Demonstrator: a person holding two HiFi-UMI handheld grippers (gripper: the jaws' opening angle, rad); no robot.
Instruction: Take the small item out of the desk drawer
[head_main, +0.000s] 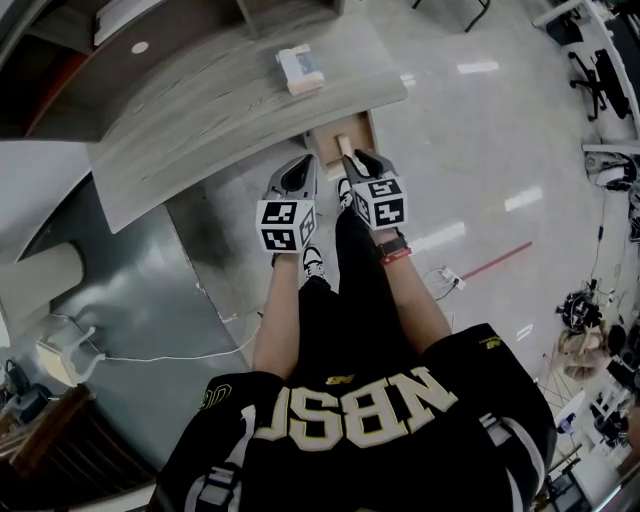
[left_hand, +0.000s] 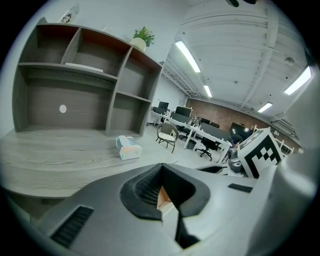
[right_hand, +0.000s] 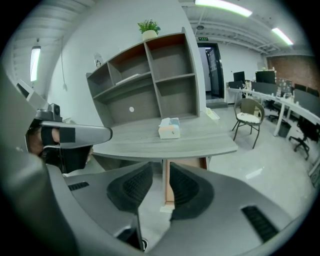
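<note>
Quantities in view:
- Bench (head_main: 250, 110): one, upper left of the head view.
- Drawer (head_main: 325, 135): one, open, at the bench edge.
- Tissue box (head_main: 300, 68): one, on the bench.
- Shelf unit (right_hand: 145, 80): one.
- Potted plant (right_hand: 149, 29): one, on top of the shelf unit.
- Grippers: two, the left gripper (head_main: 300, 170) and the right gripper (head_main: 360, 163).
- Marker cubes: two, the left marker cube (head_main: 286, 225) and the right marker cube (head_main: 382, 202).

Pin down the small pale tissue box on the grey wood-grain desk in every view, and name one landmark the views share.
Head view: the small pale tissue box lies at top centre.
Left gripper view: the tissue box is left of centre, at mid height.
Right gripper view: the tissue box is at the centre.
Shared landmark: the grey wood-grain desk top that it sits on.
</note>
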